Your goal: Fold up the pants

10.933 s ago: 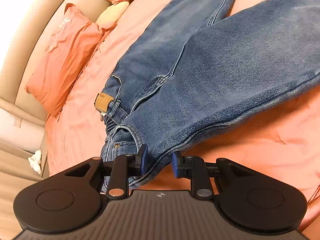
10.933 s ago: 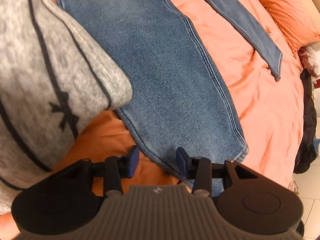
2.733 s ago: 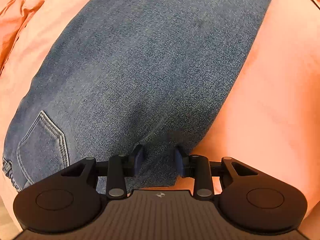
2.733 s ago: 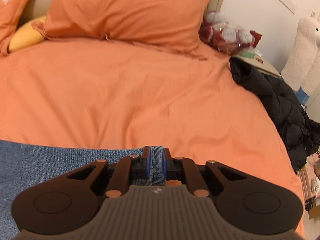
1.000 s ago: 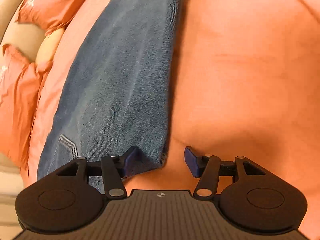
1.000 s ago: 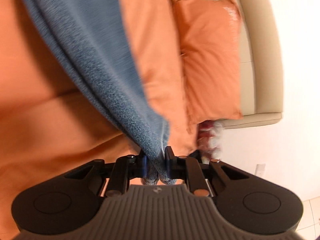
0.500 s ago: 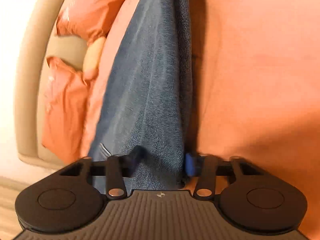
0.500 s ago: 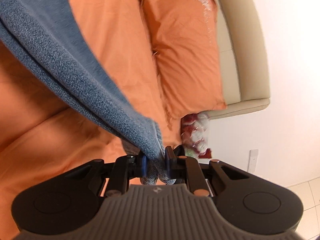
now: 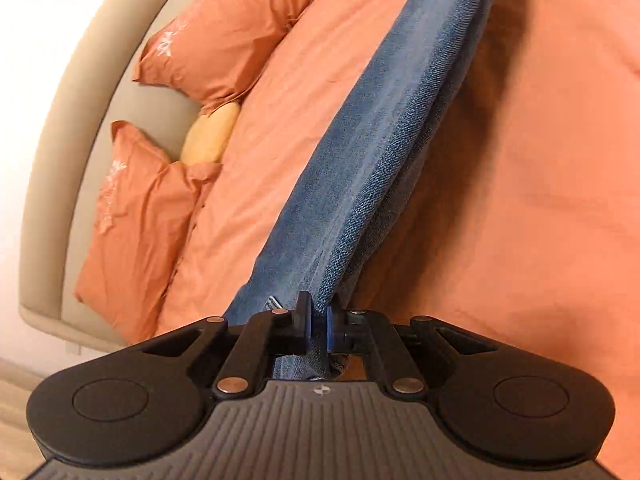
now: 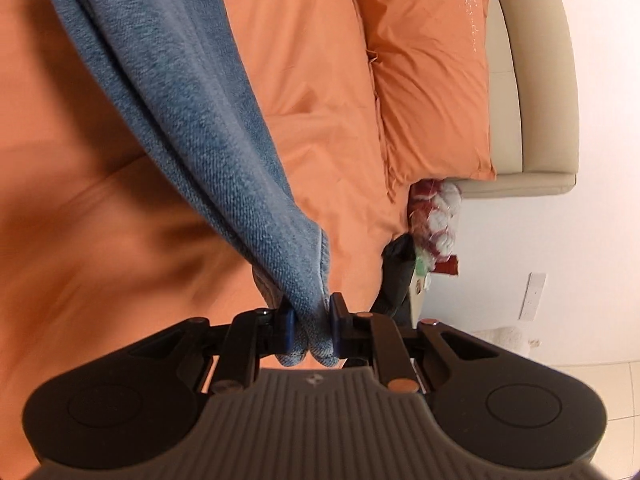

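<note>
Readable writing nearly nowhere: only a pale embroidered flower with a line of script on the orange pillow (image 10: 432, 80) in the right wrist view, too small and turned to read; same flower mark on the two orange pillows (image 9: 236, 32) of the left wrist view, also not legible. On each gripper body a small pale emblem, no letters. Blue jeans (image 9: 384, 152), folded into a long narrow band, lifted above the orange bed cover (image 9: 540, 160) and stretched between both tools. Left gripper (image 9: 318, 322) clamped tight on one end of the denim, jaws having just closed on it, cloth squeezed thin between the blue pads, with a bit of pale stitching visible just beside the left pad. Right gripper (image 10: 310, 322) pinched on the other end of the jeans (image 10: 192, 100), a thick bunch of fabric between the pads and hanging a little below them. Around: a yellow cushion (image 9: 210, 140) between the two pillows, a beige padded headboard (image 9: 60, 160), a dark garment (image 10: 396, 276) at the bed edge, a red and white bundle (image 10: 434, 216) beside it, a wall socket (image 10: 534, 296), pale floor tiles (image 10: 592, 380). Hanging denim hiding much of the bed cover in both views.
</note>
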Demonstrator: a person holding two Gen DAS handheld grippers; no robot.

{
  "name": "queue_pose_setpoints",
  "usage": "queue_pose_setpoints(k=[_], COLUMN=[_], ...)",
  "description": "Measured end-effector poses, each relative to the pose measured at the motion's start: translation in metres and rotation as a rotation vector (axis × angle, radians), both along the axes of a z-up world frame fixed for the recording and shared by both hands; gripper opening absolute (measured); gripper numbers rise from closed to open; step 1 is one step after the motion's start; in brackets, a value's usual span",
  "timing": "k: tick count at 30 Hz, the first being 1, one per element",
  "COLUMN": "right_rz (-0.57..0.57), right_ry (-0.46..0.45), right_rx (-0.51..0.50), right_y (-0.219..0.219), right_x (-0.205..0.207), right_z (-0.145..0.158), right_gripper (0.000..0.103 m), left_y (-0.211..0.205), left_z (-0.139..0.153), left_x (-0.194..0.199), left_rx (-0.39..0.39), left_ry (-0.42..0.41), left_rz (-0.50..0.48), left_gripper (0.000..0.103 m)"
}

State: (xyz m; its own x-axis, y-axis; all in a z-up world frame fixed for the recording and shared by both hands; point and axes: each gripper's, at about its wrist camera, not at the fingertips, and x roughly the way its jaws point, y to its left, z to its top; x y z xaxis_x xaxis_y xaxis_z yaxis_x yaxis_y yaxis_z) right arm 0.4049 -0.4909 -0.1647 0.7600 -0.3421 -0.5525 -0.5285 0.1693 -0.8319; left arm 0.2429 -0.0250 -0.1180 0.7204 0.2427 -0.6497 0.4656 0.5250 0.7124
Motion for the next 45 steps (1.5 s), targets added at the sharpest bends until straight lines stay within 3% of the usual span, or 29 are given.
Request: queue_pose_setpoints(k=[8, 14, 18, 23, 25, 26, 28, 32, 35, 40, 45], right_rz=[-0.065, -0.079, -0.094, -0.117, -0.136, -0.159, -0.239, -0.421, -0.584, -0.765, -0.938], right_ry=[0.145, 0.223, 0.226, 0.263, 0.279, 0.287, 0.309, 0.317, 0.322, 0.286, 0.251], right_rx=[0.026, 0.033, 0.029, 0.043, 0.057, 0.079, 0.134, 0.312, 0.551, 0.857, 1.129], right_y=[-0.038, -0.045, -0.050, -0.054, -0.056, -0.058, -0.068, -0.101, -0.129, -0.154, -0.176], right_x=[-0.159, -0.240, -0.251, -0.238, -0.230, -0.224, -0.218, -0.210, -0.198, -0.177, -0.151], right_z=[0.019, -0.030, -0.067, -0.090, -0.087, -0.081, -0.069, -0.037, -0.010, 0.009, -0.001], right_gripper=[0.009, 0.009, 0.011, 0.013, 0.017, 0.019, 0.030, 0.030, 0.031, 0.043, 0.047], left_y=[-0.001, -0.004, -0.007, -0.002, 0.001, 0.003, 0.004, -0.003, -0.026, -0.085, -0.154], left_z=[0.008, -0.021, -0.052, -0.069, -0.061, -0.054, -0.037, -0.003, 0.009, 0.014, -0.003], left_x=[-0.058, -0.086, -0.084, -0.074, -0.072, -0.071, -0.073, -0.065, -0.051, -0.018, 0.017], left_rx=[-0.063, -0.045, -0.037, -0.074, -0.095, -0.114, -0.177, -0.281, -0.306, -0.329, -0.363], left_ry=[0.143, 0.210, 0.273, 0.344, 0.356, 0.374, 0.398, 0.424, 0.424, 0.421, 0.450], left_rz=[-0.106, -0.141, -0.130, -0.068, -0.055, -0.054, -0.049, -0.056, -0.097, -0.193, -0.277], left_gripper=[0.006, 0.002, 0.002, 0.003, 0.018, 0.019, 0.028, 0.033, 0.033, 0.033, 0.033])
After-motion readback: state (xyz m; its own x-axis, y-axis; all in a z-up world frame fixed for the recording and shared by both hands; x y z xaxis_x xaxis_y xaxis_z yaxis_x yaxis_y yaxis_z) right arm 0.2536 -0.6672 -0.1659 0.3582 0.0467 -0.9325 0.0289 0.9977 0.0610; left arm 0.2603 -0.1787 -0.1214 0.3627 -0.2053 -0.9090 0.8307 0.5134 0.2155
